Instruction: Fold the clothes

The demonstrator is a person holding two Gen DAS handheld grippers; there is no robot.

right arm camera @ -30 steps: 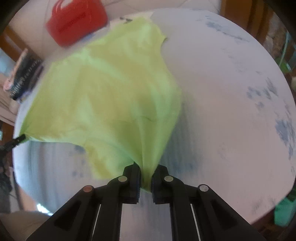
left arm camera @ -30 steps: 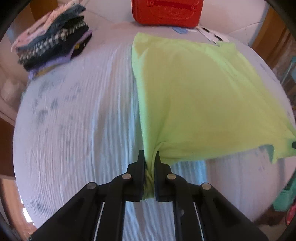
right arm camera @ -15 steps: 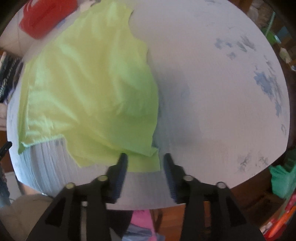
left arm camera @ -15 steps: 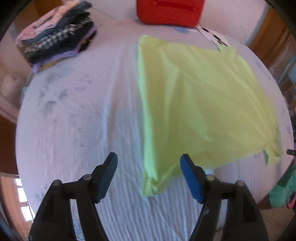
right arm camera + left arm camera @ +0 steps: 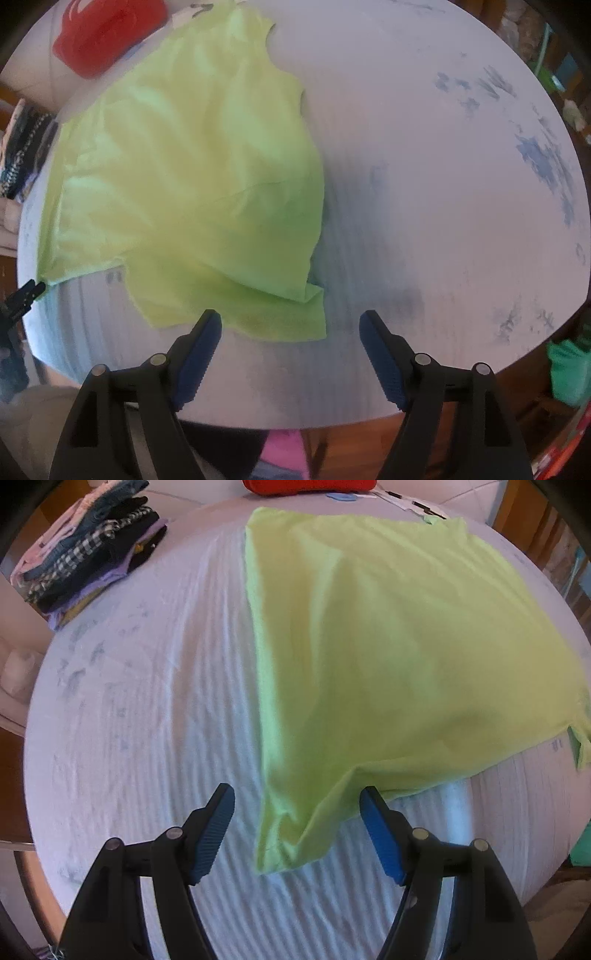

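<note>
A lime-green shirt (image 5: 388,646) lies spread on the round table's white cloth (image 5: 147,701). Its near left corner (image 5: 288,842) rests crumpled on the cloth between the fingers of my left gripper (image 5: 297,827), which is open and holds nothing. In the right wrist view the same shirt (image 5: 192,166) shows a folded near corner (image 5: 295,317) lying just ahead of my right gripper (image 5: 290,339), open and empty above the table's front edge. The left gripper's tip (image 5: 27,290) peeks in at the far left.
A stack of folded clothes (image 5: 88,546) sits at the table's back left. A red case (image 5: 306,485) stands at the back edge, with papers (image 5: 406,504) beside it. Wooden furniture rings the table; a green bag (image 5: 569,373) sits low at right.
Both grippers were shut on the shirt's near corners a second ago. They opened, let the corners drop onto the cloth, and drew back slightly.
</note>
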